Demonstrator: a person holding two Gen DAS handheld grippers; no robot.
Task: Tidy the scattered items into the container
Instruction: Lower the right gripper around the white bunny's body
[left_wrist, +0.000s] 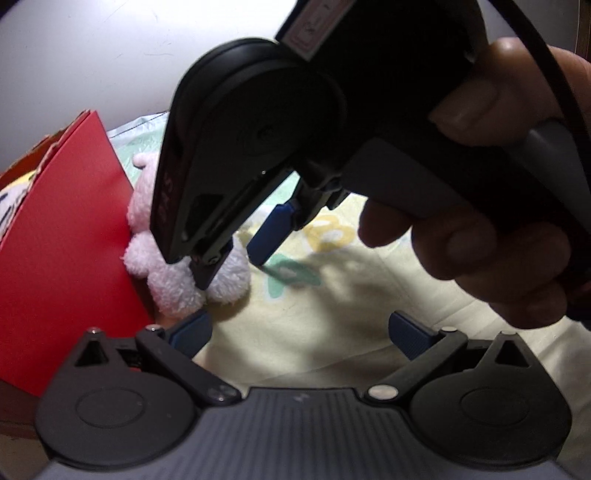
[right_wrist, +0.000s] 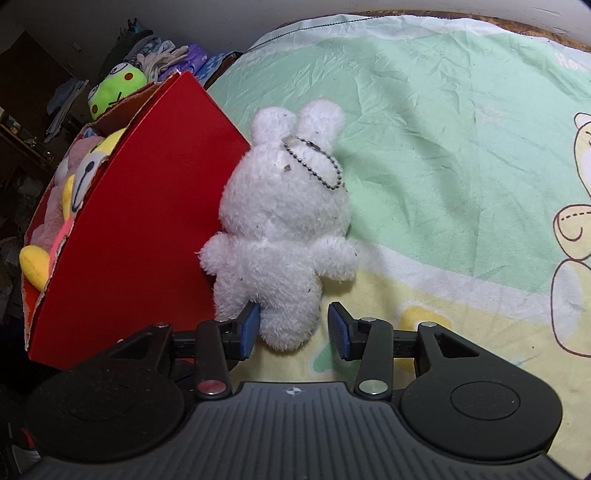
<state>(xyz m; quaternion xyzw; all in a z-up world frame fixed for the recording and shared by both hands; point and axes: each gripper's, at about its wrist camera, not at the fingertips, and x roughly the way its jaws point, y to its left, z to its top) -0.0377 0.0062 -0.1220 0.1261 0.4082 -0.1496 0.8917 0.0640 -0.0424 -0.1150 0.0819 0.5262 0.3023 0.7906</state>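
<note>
- From the left wrist view, your left tool (left_wrist: 299, 328) hangs with its blue pads spread wide and nothing between them; below it lies only the printed bedsheet (left_wrist: 332, 350).
- Ahead of it in that view, your right tool (left_wrist: 236, 254) comes down in your hand (left_wrist: 491, 236) toward the white plush rabbit (left_wrist: 173, 291). One of its fingers sits at the rabbit's fur, the other stands off over the sheet. Whether the near finger touches the fur, this view does not settle.
- At the left edge of that view stands the red box (left_wrist: 66, 236), with the rabbit lying against its wall.
- From the right wrist view, the right tool (right_wrist: 295, 328) has its pads parted, straddling the rabbit's (right_wrist: 284, 229) lower body and legs. The left pad is at the fur; the right pad stands clear of it. No pinch is made yet.
- The rabbit lies face down on the bedsheet (right_wrist: 443, 147), ears away from you, a ball chain (right_wrist: 317, 166) on its head, its side against the outside of the box (right_wrist: 140, 229).
- Inside the box, other soft toys (right_wrist: 74, 199) already lie, so the task looks well along.
- Step in hand, as I judge it: the approach to grasp the rabbit, the one loose item seen.
- Your next move calls for pressing the right pads together on the legs, then lifting high enough to clear the red wall before releasing over the box.
- Watch the thin hold low on the body; the plush may swing or slip.
</note>
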